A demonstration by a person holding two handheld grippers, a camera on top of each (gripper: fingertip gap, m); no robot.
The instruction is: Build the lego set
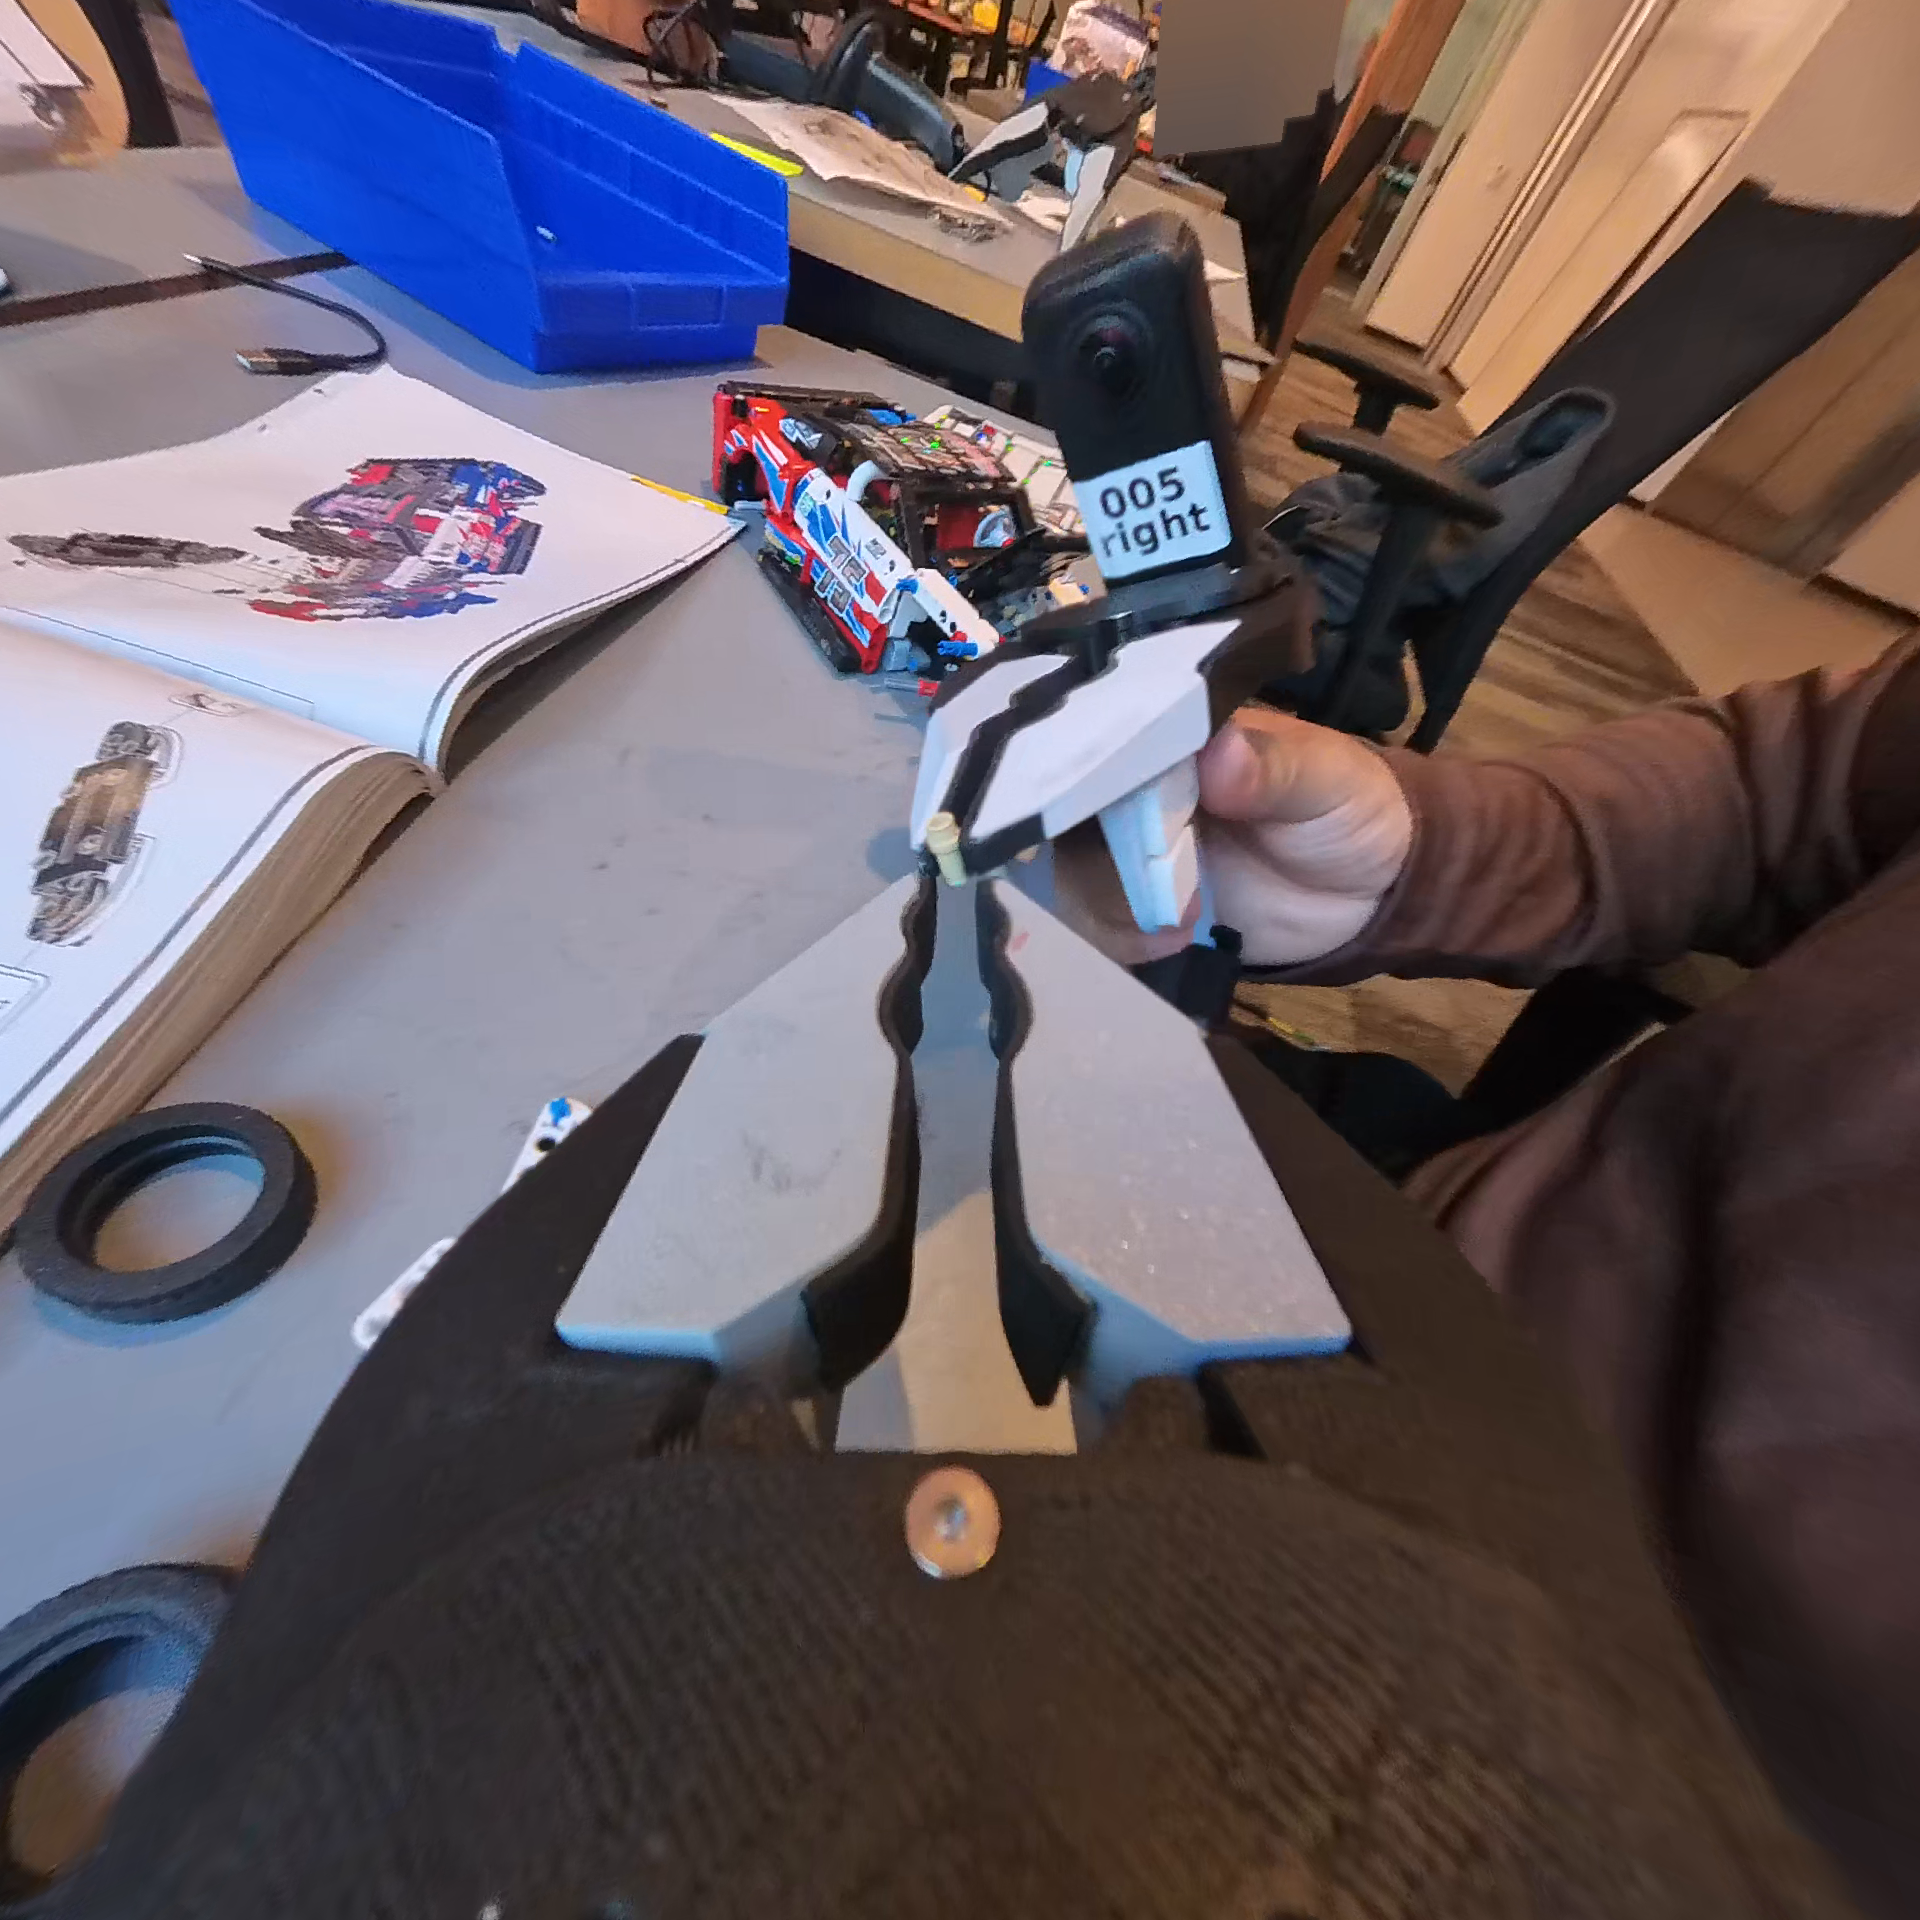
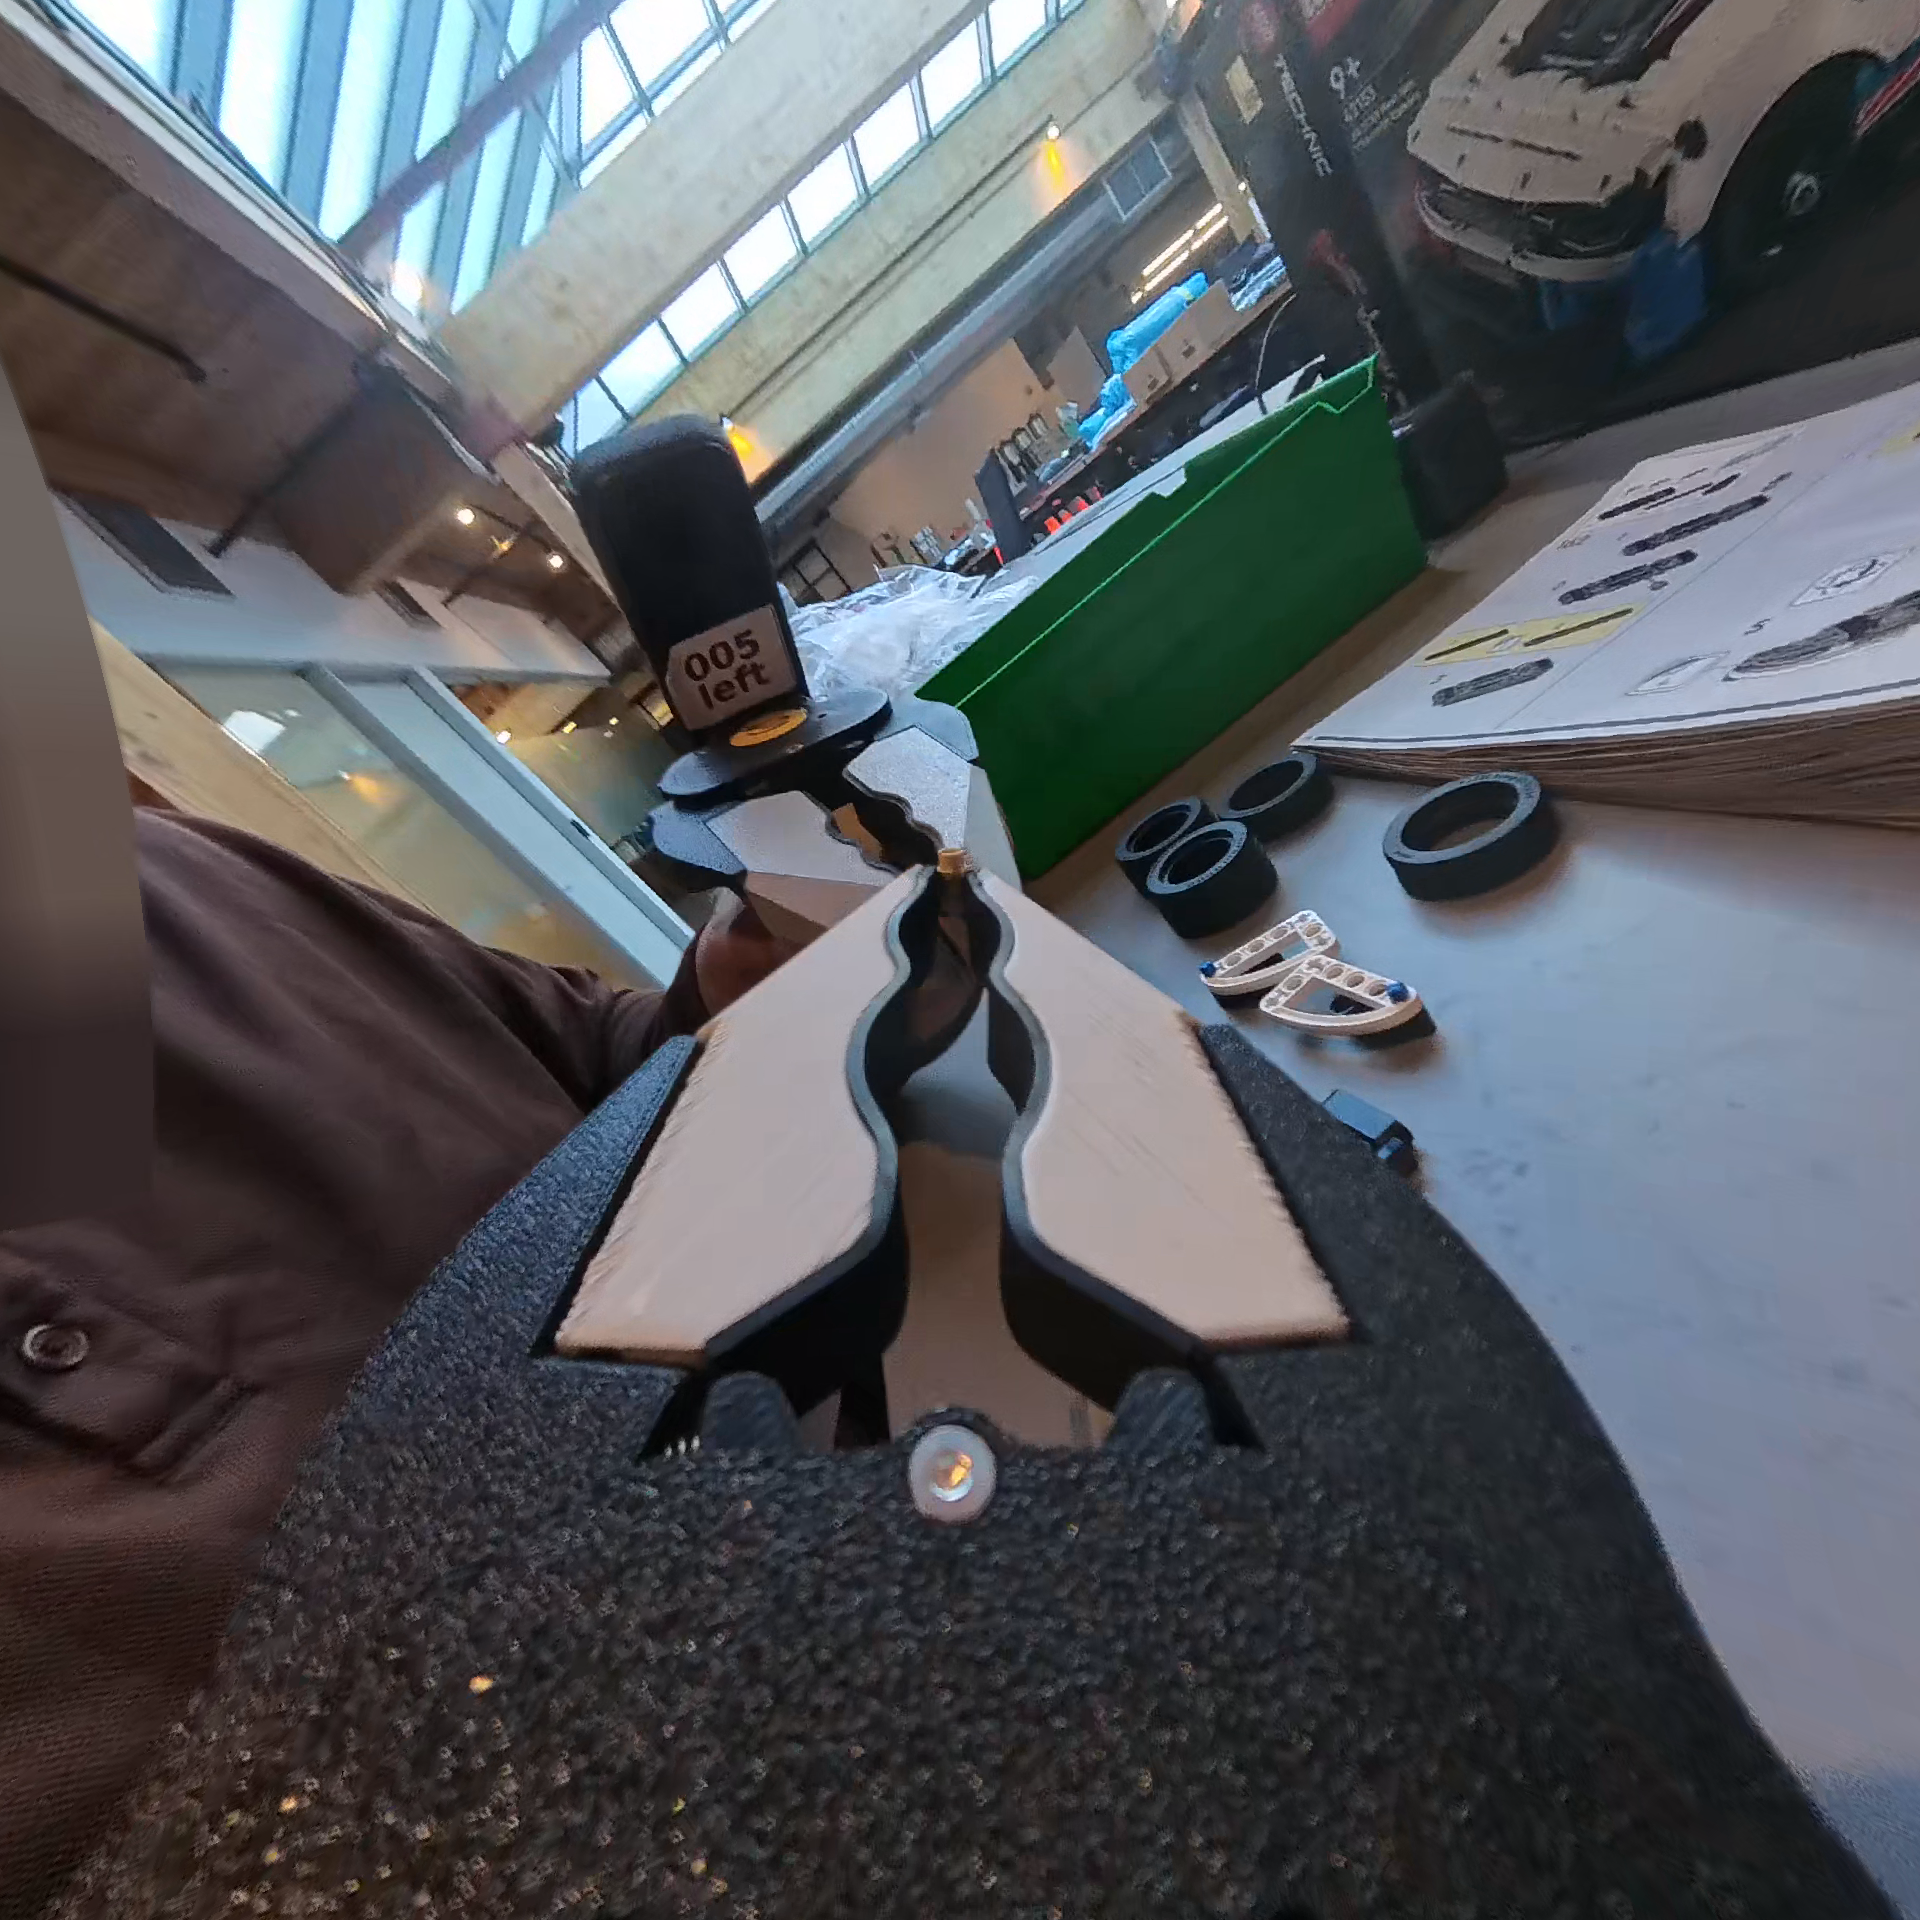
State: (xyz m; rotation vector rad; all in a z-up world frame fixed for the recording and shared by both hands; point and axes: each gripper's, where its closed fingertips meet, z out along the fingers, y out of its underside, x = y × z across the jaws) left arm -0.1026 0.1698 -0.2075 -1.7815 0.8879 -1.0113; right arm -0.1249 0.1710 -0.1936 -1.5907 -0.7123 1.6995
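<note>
The left gripper (image 1: 948, 883), tips nearly together mid-frame, is meeting the right gripper (image 1: 940, 847), which is pinching a small tan plastic peg (image 1: 945, 834). It looks like a handover or regrip; next comes alignment toward the red-and-white model car (image 1: 862, 530), upper centre.

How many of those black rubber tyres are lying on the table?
4 in the right wrist view: two touching tyres and a third behind them near the green bin, one alone by the instruction book. More may be hidden.
</note>
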